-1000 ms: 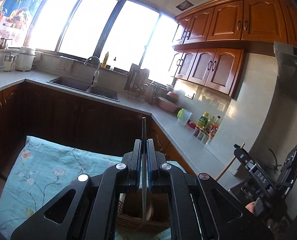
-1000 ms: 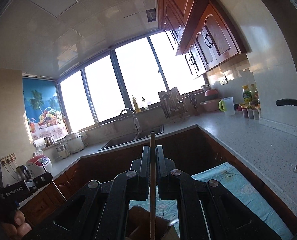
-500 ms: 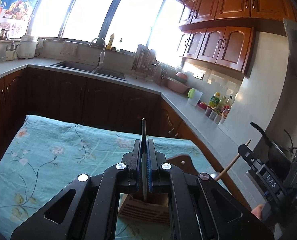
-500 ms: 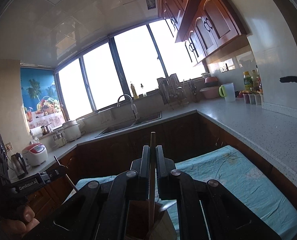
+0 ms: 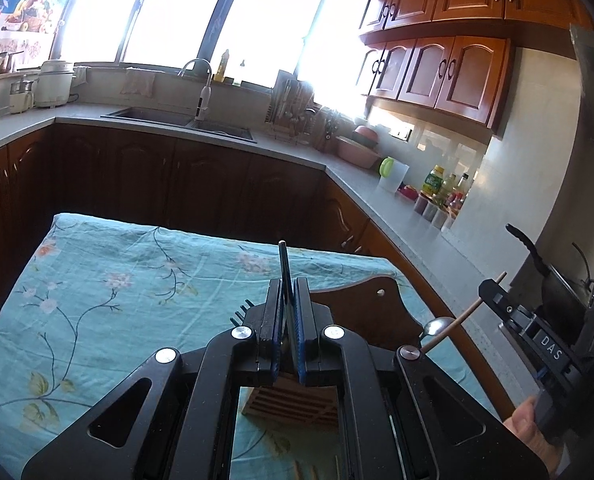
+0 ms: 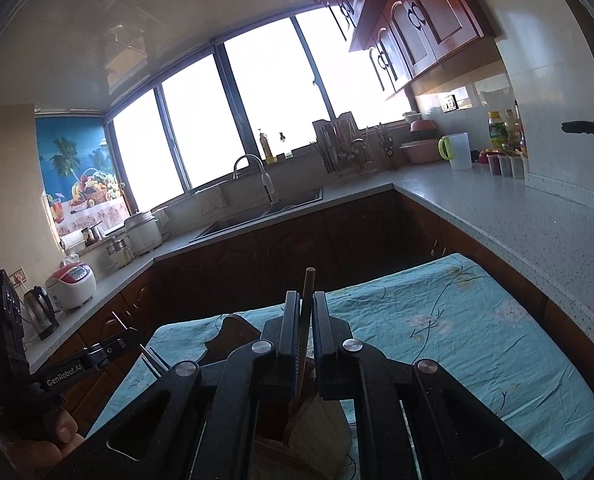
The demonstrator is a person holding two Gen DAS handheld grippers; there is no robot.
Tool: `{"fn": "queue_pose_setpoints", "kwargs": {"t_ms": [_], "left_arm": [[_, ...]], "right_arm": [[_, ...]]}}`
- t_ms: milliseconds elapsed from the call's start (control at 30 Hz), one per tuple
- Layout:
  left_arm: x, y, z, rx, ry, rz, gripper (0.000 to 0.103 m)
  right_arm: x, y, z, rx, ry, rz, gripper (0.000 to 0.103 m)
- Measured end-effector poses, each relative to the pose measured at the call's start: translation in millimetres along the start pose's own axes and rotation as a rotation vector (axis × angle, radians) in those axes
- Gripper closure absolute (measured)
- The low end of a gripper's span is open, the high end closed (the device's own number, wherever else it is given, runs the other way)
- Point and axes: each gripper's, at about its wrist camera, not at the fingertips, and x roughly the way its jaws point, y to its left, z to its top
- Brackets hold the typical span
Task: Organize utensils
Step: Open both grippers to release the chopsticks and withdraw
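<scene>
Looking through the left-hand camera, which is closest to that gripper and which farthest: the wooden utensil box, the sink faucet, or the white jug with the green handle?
1. Wooden utensil box: right beneath the left gripper, on the floral cloth.
2. White jug: right side, on the counter along the wall.
3. Sink faucet: far back, under the window. It looks only slightly farther than the jug.

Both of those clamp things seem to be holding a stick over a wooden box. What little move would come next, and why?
Probably lowering further. The left gripper pinches a thin dark utensil above the slatted wooden holder, and the right gripper pinches a wooden stick over it too.
</scene>
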Motion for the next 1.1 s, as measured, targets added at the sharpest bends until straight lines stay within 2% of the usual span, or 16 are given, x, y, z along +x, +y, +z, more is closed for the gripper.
{"fn": "queue_pose_setpoints", "kwargs": {"t_ms": [67,100,167,200,233,267,300,367,467,567,700,767,1100], "left_arm": [[0.0,0.3,0.9,-0.001,0.006,0.004,0.098],[-0.9,0.4,1.5,-0.005,0.011,0.003,0.098],[-7.7,1.8,3.0,-0.023,0.006,-0.024,0.096],[-12.3,1.1,4.3,-0.026,0.002,-0.037,0.091],[-16.9,-0.3,5.7,-0.024,-0.005,-0.04,0.079],[-22.9,-1.5,6.3,-0.022,-0.017,-0.037,0.073],[-29.4,-2.3,6.6,-0.02,-0.03,-0.033,0.063],[-41.0,-2.2,6.8,-0.024,-0.042,-0.027,0.058],[-59.7,3.5,3.8,-0.056,-0.043,-0.03,0.049],[-79.5,9.7,-4.1,-0.081,-0.051,-0.007,0.036],[-101.5,18.5,-23.1,-0.104,-0.031,0.021,0.023],[-112.2,23.1,-37.0,-0.119,-0.015,0.024,0.022],[-151.6,43.6,-96.0,-0.168,0.058,0.07,0.021]], "right_arm": [[0.5,-0.9,1.2,0.008,0.005,0.001,0.096],[0.5,-1.4,1.6,0.012,0.01,0.005,0.092],[-1.0,-2.5,3.1,0.026,0.014,0.008,0.089],[-2.9,-2.8,4.0,0.03,0.013,0.011,0.077],[-6.3,-2.9,5.1,0.033,0.004,0.017,0.069],[-10.7,-2.9,6.5,0.034,-0.01,0.022,0.052],[-16.1,-2.8,7.9,0.035,-0.028,0.025,0.042],[-26.3,-2.7,10.2,0.043,-0.053,0.025,0.04],[-41.8,-6.4,11.3,0.073,-0.081,0.04,0.021],[-58.8,-8.5,8.5,0.085,-0.1,0.043,0.018],[-79.7,-10.2,-0.4,0.101,-0.097,0.056,0.006],[-88.9,-9.3,-6.8,0.096,-0.089,0.056,0.002],[-132.1,-3.7,-55.0,0.045,0.001,0.056,0.001]]}}
